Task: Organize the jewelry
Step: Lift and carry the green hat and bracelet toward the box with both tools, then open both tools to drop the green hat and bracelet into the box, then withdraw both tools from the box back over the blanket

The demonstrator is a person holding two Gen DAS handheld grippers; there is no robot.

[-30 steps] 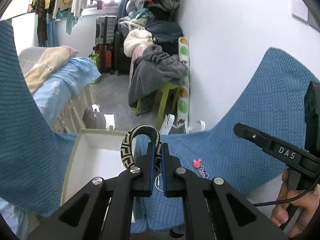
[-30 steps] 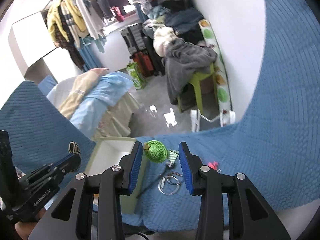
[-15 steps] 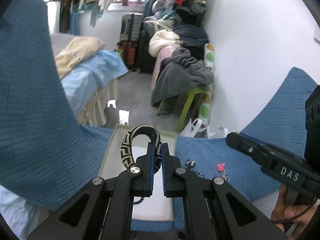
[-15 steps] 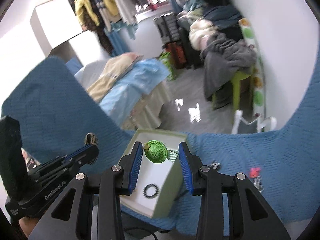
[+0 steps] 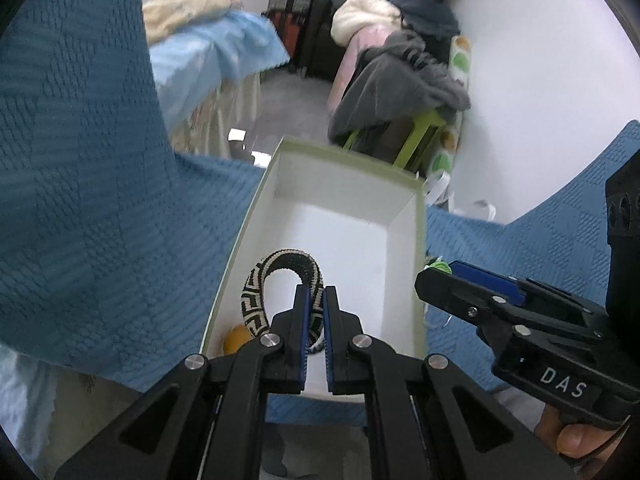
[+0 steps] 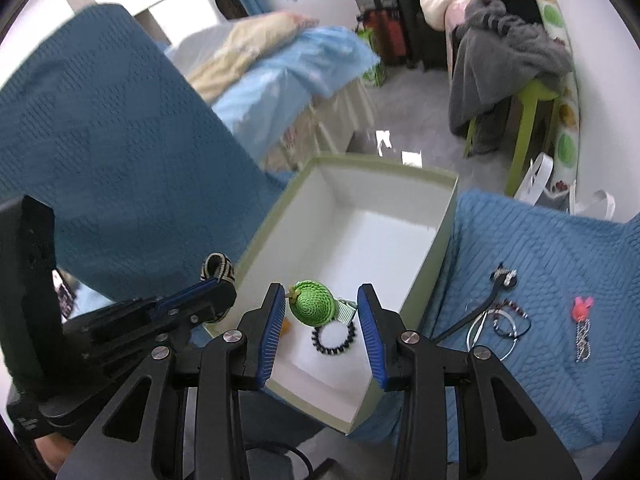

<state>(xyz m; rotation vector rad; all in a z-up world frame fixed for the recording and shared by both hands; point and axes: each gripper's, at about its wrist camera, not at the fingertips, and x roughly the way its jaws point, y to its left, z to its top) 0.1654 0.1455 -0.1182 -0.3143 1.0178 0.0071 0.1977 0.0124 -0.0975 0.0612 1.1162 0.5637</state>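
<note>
My left gripper (image 5: 315, 308) is shut on a black-and-white patterned bangle (image 5: 264, 284) and holds it over the near end of the open pale-green box (image 5: 416, 264). It also shows in the right wrist view (image 6: 218, 296). My right gripper (image 6: 322, 316) is shut on a green woven hat-shaped clip (image 6: 313, 303) above the box (image 6: 436, 256). A black beaded ring (image 6: 334, 338) and a small orange piece (image 5: 234, 340) lie on the box's white floor.
The box rests on a blue textured cloth (image 6: 540, 280). On the cloth right of the box lie hoops and a bracelet (image 6: 498, 326), a dark clip (image 6: 505, 275) and a pink charm on a chain (image 6: 582, 314). Beyond are a bed and piled clothes.
Both grippers have moved left from over the cloth to above the open box, each still holding its item. The box now fills the middle of both views.
</note>
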